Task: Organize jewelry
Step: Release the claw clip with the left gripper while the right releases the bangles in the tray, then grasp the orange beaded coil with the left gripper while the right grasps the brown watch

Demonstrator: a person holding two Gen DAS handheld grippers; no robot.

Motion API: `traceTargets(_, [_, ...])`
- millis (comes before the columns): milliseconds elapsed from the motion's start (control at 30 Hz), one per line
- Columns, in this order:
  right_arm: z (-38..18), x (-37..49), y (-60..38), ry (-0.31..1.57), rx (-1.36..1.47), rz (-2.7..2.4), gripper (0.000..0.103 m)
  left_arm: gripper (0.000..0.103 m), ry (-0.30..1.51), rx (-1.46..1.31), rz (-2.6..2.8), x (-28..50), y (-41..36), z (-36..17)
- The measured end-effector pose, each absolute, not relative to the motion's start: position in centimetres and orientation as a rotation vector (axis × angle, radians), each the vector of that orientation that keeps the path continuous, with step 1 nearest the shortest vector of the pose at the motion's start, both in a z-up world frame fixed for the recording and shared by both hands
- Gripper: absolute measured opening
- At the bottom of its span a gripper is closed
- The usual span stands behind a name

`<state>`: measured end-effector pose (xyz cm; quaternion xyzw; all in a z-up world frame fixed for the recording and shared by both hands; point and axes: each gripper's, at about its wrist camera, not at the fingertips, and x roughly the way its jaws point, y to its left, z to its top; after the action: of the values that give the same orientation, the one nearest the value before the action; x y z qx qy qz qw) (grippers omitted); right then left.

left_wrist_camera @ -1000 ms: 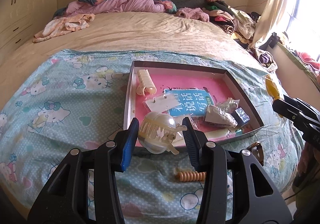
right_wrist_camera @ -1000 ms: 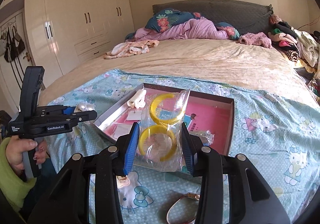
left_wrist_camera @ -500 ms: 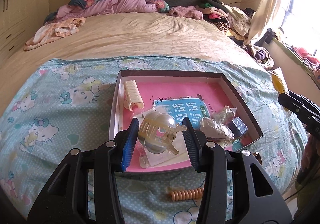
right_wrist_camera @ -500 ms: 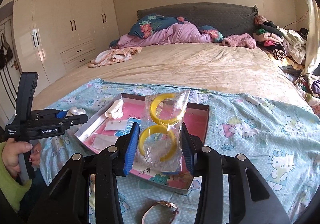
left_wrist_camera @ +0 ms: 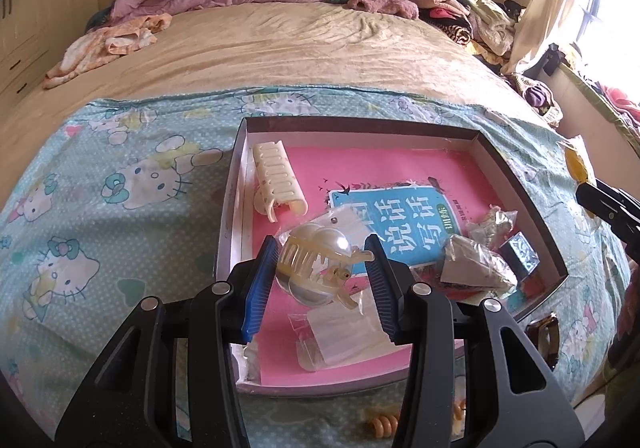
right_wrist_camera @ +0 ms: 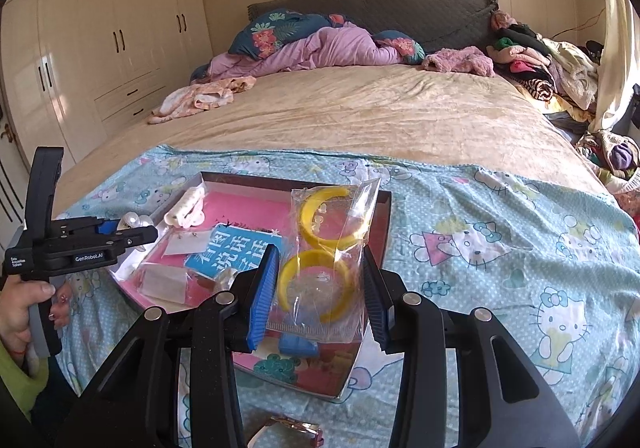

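Fingers (left_wrist_camera: 262,280) of the left gripper (left_wrist_camera: 322,272) pinch a pearly hair claw (left_wrist_camera: 316,268), right gripper (right_wrist_camera: 318,288) clamps the bagged yellow bangles (right_wrist_camera: 324,248), both over the pink-lined box (left_wrist_camera: 360,124), so probably just let go next.

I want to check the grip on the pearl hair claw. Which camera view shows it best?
The left wrist view shows it best: the pearl hair claw sits large between the left gripper fingers, above the box. In the right wrist view only a small pearly part shows at that gripper's tip, far left.
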<state>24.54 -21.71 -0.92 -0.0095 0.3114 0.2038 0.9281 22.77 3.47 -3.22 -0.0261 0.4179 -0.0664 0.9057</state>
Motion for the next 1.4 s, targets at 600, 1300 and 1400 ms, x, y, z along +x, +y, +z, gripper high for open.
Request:
traceTargets(600, [-5.0, 27.7, -19.3, 0.755, -0.043, 0.406, 0.039, 0.037, 0.911, -0.053, -0.127, 23.9, 4.4, -5.2])
traceTargets(1300, [-2.7, 21.5, -21.9, 0.693, -0.010, 0.434, 0.081, 0.076, 0.857, -0.039, -0.134, 20.1, 3.4, -3.0])
traceTargets(1400, [-3.0, 20.3, -22.1, 0.703, -0.027, 0.444, 0.081, 0.078, 0.859, -0.017, -0.147, 18.5, 2.6, -2.8])
